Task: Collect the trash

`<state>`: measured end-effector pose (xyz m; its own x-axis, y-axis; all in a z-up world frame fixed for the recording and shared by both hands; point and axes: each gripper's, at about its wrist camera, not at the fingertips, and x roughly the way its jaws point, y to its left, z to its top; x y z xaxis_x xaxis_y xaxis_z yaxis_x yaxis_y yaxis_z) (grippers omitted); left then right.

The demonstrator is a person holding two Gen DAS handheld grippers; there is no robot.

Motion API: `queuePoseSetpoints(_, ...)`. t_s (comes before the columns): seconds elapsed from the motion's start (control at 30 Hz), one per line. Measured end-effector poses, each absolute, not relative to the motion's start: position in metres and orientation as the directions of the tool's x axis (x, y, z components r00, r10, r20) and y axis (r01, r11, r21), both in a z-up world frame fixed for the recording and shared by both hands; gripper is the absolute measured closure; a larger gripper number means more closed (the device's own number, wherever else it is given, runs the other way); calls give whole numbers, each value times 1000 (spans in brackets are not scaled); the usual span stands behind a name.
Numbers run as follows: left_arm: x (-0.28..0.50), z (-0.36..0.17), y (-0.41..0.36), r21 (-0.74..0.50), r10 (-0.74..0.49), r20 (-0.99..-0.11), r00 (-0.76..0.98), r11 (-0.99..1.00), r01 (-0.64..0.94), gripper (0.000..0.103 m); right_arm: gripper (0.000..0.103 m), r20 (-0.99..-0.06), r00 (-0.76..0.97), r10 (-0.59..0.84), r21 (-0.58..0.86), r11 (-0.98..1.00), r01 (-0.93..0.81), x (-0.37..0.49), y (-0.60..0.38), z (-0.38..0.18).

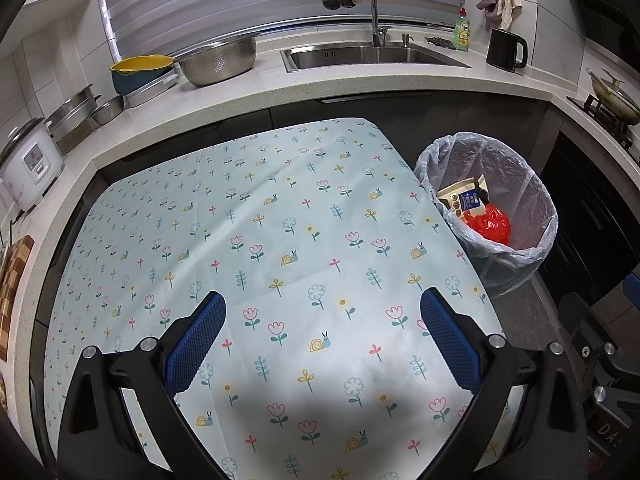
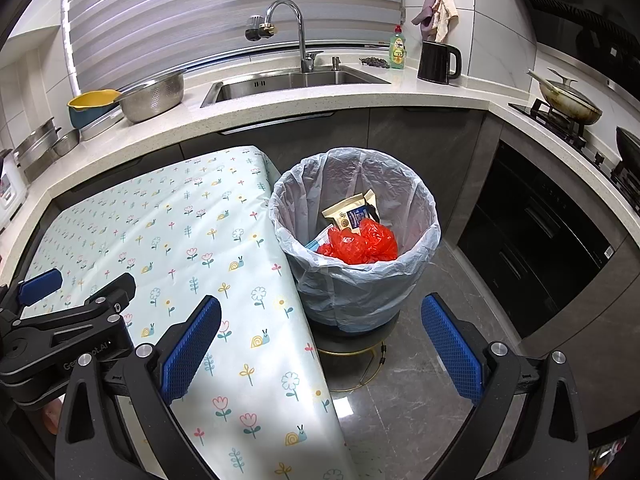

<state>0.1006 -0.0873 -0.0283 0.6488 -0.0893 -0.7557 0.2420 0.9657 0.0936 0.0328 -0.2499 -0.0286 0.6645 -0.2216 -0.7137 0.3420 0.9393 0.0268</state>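
A trash bin (image 2: 360, 280) lined with a clear plastic bag stands on a stool beside the table's right edge; it also shows in the left wrist view (image 1: 516, 240). Inside lie a crumpled red plastic bag (image 2: 360, 244) and a beige snack wrapper (image 2: 352, 212). My left gripper (image 1: 322, 312) is open and empty above the table's floral cloth (image 1: 260, 240). My right gripper (image 2: 320, 320) is open and empty, near the table's right edge, in front of the bin. The left gripper's body (image 2: 60, 328) shows at the left of the right wrist view.
A kitchen counter (image 2: 320, 100) wraps behind the table, with a sink (image 2: 288, 82), faucet, steel colander (image 2: 154, 96), yellow bowl, dish soap bottle (image 2: 398, 50) and black kettle (image 2: 438, 62). A pan sits on the stove (image 2: 568, 100) at right. Dark cabinets and grey floor (image 2: 420, 392) surround the bin.
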Motion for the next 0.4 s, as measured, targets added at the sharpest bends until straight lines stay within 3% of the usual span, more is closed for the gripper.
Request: queuePoseSetpoints(0.4, 100, -28, -88, 93, -104, -740, 664, 963, 254, 9, 6, -714, 664, -222, 26, 939, 342, 33, -251, -29)
